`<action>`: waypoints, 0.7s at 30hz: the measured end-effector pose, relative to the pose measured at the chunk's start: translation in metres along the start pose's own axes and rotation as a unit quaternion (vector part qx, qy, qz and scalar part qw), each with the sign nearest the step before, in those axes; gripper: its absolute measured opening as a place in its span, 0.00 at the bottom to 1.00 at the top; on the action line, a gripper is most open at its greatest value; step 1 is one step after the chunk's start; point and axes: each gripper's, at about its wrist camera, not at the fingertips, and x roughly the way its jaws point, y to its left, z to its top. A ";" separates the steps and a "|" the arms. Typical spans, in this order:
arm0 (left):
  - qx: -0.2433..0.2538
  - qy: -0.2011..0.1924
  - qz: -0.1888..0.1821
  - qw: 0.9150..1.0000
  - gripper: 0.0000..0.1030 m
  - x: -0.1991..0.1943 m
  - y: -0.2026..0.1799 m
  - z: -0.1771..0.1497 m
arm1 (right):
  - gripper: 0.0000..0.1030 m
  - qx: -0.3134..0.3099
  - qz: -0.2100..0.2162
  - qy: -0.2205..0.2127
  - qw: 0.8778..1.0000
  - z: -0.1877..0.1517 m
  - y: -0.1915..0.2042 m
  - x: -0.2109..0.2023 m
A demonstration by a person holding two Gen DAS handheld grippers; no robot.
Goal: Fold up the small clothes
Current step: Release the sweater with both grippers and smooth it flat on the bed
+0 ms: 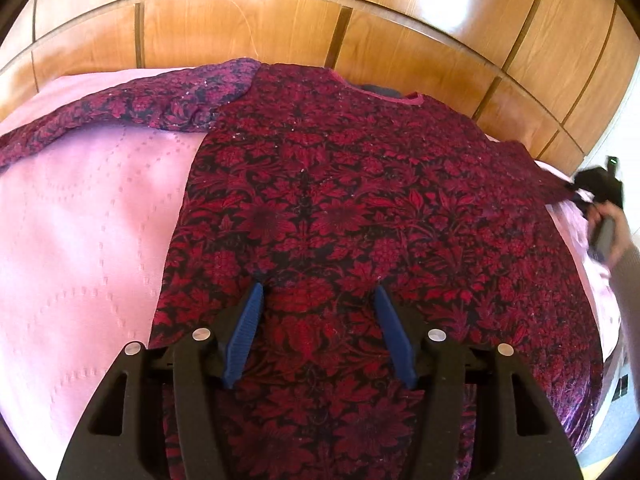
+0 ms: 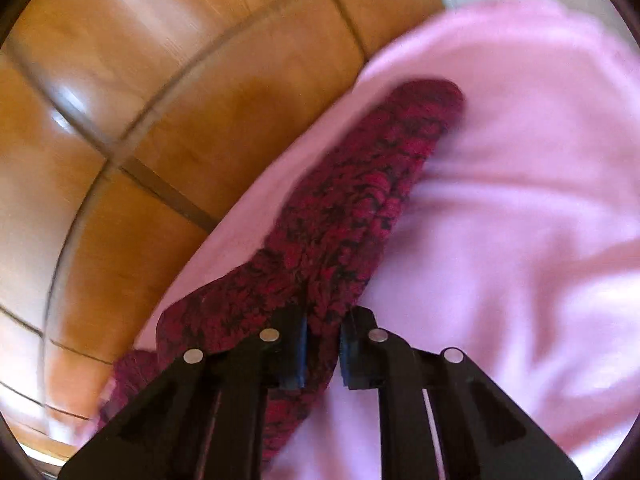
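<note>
A dark red and black floral long-sleeved top (image 1: 340, 208) lies spread flat on a pink bedspread (image 1: 80, 220), neckline toward the wooden headboard. Its left sleeve (image 1: 120, 112) stretches out to the left. My left gripper (image 1: 318, 292) is open and empty, hovering over the lower body of the top. My right gripper (image 2: 323, 320) is shut on the right sleeve (image 2: 360, 208), which runs away from the jaws across the bedspread (image 2: 520, 200). The right gripper also shows blurred at the far right of the left wrist view (image 1: 596, 188), at the sleeve's end.
A glossy wooden panelled headboard (image 1: 280, 20) stands behind the bed, also in the right wrist view (image 2: 160, 100). The person's hand and grey sleeve (image 1: 624, 256) are at the right edge. Floor shows past the bed's right side.
</note>
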 end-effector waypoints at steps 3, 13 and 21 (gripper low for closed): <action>0.003 -0.003 -0.002 1.000 0.60 0.001 0.000 -0.001 | 0.10 -0.033 -0.042 -0.021 0.998 -0.025 -0.014 -0.023; -0.012 -0.021 0.085 0.996 0.60 -0.029 -0.003 0.023 | 0.72 -0.001 -0.024 0.006 1.000 -0.044 -0.046 -0.051; -0.018 -0.101 0.169 0.980 0.66 -0.086 0.009 0.026 | 0.83 -0.104 0.023 -0.009 0.994 -0.103 0.012 -0.102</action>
